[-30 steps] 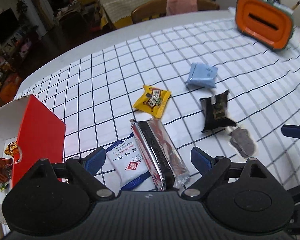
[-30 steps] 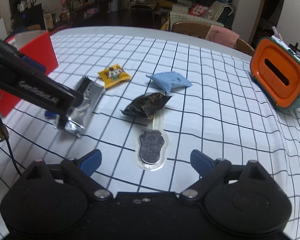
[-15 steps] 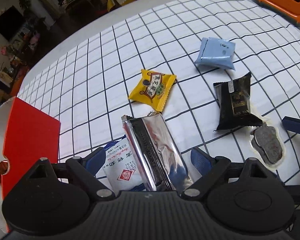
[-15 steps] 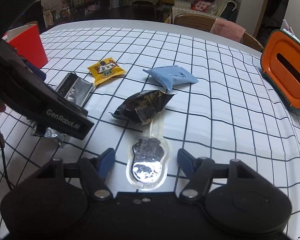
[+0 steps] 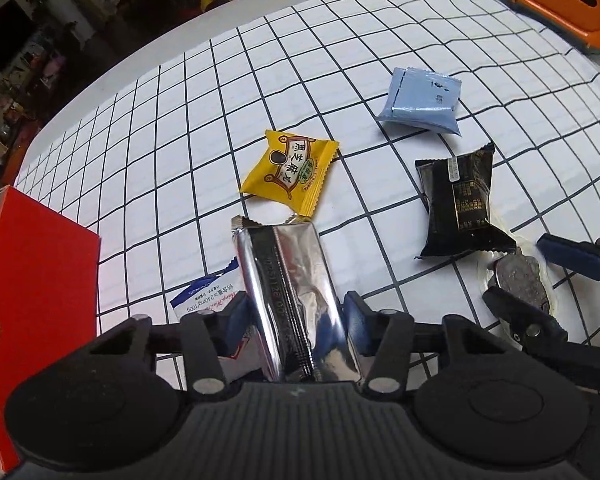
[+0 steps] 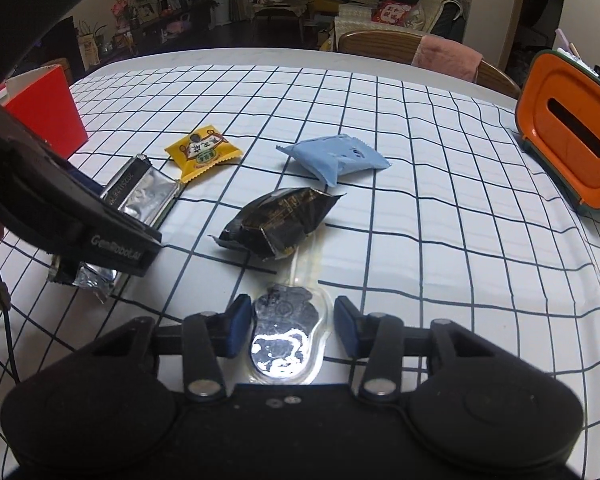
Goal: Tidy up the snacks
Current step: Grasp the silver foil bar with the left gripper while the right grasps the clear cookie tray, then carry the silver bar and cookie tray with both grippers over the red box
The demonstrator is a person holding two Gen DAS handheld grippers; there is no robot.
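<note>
My left gripper points steeply down at a silver foil bar, and its closing jaws have both blue pads against the bar's sides. The bar lies on the checked tablecloth, partly over a white and blue sachet. My right gripper is closing too. A dark flat sweet in clear wrap lies between its pads, which touch the wrap's edges. A yellow packet, a light blue packet and a black packet lie loose beyond them.
A red and white open box stands at the left, close to the left gripper. An orange container with a slot stands at the far right. A chair with a pink cloth is behind the table's far edge.
Both grippers came down closer to the table. The right jaws narrowed steadily around the dark sweet. The left jaws stayed wide, then closed onto the silver bar.
</note>
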